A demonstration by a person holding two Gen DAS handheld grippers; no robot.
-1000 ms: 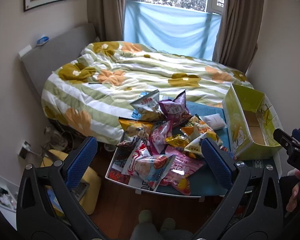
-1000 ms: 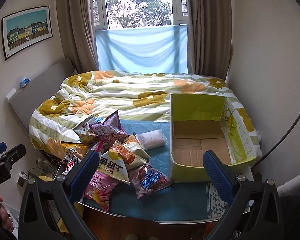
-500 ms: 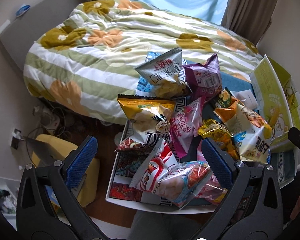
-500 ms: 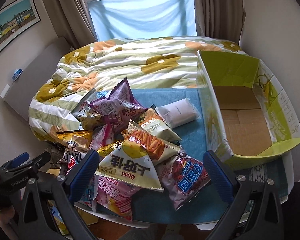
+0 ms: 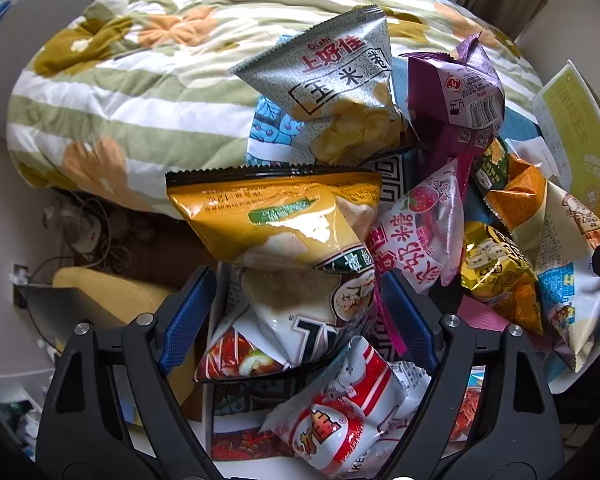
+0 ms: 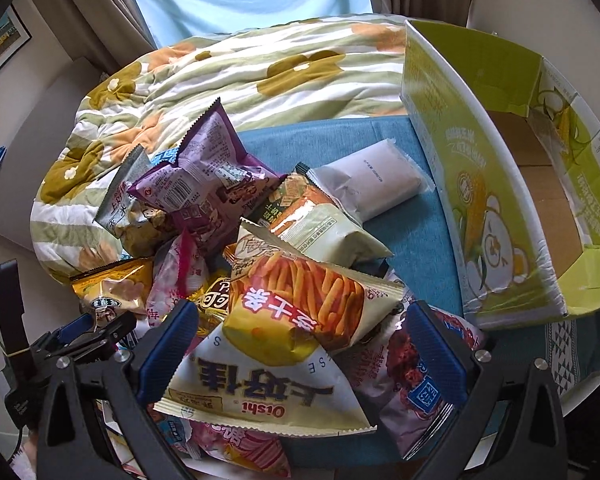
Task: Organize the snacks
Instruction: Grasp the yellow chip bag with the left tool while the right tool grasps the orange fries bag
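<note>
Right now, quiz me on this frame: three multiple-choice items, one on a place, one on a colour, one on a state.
1. Where does the white packet lie?
A. on the blue cloth
B. inside the box
C. on the floor

2. What colour is the cardboard box outside?
A. red
B. yellow-green
C. black

3. What is in the box?
A. it is packed full
B. one bag
C. no snacks in the part seen

Answers:
1 A, the packet rests on cloth beside the pile.
2 B, its printed walls are yellow-green.
3 C, only bare brown cardboard shows inside.
</note>
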